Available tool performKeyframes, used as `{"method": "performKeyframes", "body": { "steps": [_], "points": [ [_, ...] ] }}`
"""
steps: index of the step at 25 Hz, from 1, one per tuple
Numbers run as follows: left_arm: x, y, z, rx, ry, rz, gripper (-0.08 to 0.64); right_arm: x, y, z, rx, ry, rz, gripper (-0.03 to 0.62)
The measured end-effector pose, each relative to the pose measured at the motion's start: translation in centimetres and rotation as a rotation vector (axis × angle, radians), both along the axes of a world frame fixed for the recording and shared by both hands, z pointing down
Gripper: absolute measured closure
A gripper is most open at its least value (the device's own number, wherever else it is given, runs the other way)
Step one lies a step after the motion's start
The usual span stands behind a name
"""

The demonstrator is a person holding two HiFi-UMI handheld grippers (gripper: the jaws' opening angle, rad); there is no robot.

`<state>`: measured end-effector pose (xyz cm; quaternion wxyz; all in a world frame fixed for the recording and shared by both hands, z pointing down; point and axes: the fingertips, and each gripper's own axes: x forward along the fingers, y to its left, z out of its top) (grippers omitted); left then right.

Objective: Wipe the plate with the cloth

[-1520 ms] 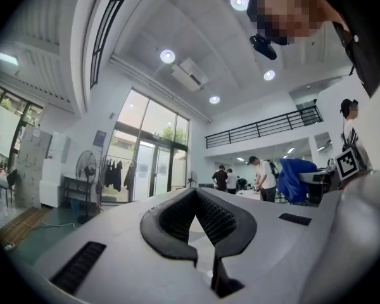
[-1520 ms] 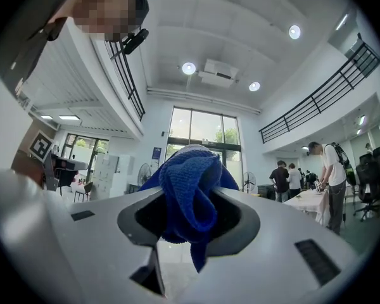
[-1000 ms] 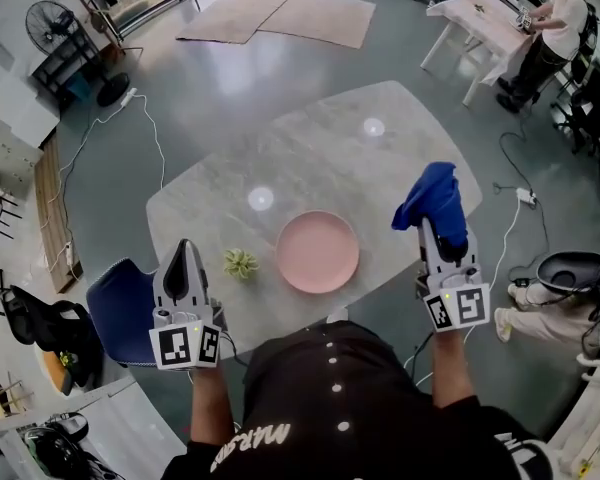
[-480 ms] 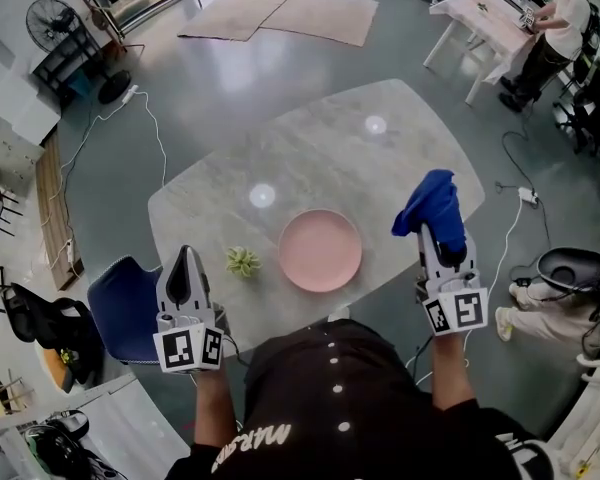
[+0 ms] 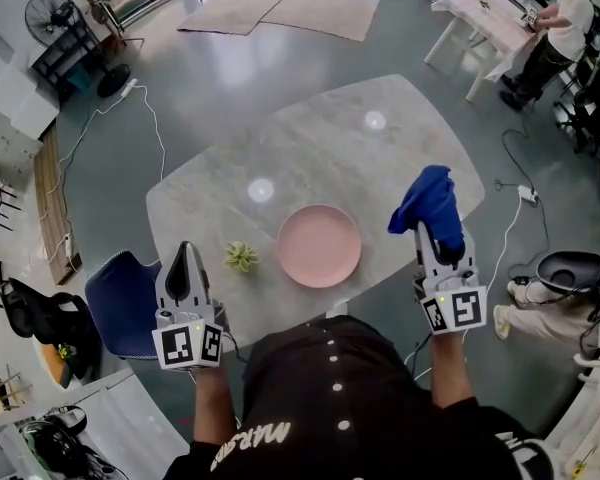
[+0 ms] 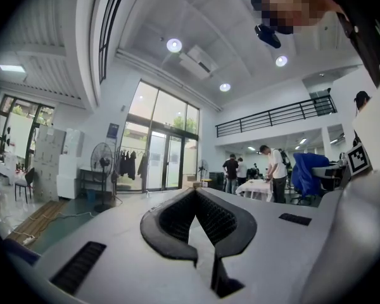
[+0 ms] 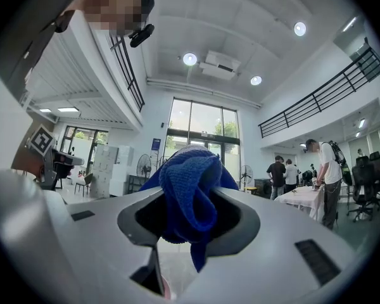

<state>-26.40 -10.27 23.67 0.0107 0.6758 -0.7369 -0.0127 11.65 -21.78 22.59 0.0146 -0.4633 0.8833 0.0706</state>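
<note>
Clamping blue cloth in right gripper, right of pink plate; holding left gripper closed, empty. Lower flat, sweep across.

In the centre of the head view the plate lies on the table near its lower edge, with a small plant just to its left, apart from it. The left gripper is at lower left, by the table's edge and right of a chair; the right gripper is right of the plate, with the cloth between its jaws. Two rugs lie on the floor at the top, a fan stands upper left, and a second table with a person beside it is at upper right.
</note>
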Motion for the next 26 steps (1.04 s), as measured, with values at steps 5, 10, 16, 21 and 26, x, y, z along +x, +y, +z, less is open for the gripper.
{"method": "performKeyframes", "body": {
  "steps": [5,10,16,21,26],
  "points": [
    [0.20,-0.13,-0.05,-0.001,0.003,0.002,0.543,-0.22,-0.12,-0.02,-0.013,-0.012,-0.013,0.449],
    [0.17,0.08,0.15,-0.003,0.003,0.002,0.543,-0.28,-0.10,-0.02,-0.014,-0.017,-0.013,0.449],
    [0.48,0.15,0.26,-0.007,0.008,0.001,0.543,-0.14,-0.04,-0.15,-0.013,-0.015,-0.017,0.449],
    [0.58,0.22,0.30,-0.013,0.003,0.005,0.543,-0.25,0.02,-0.26,-0.015,-0.008,-0.020,0.449],
    [0.94,0.29,0.28,-0.021,-0.036,-0.001,0.543,-0.18,0.15,-0.45,-0.011,-0.010,-0.023,0.450]
  ]
}}
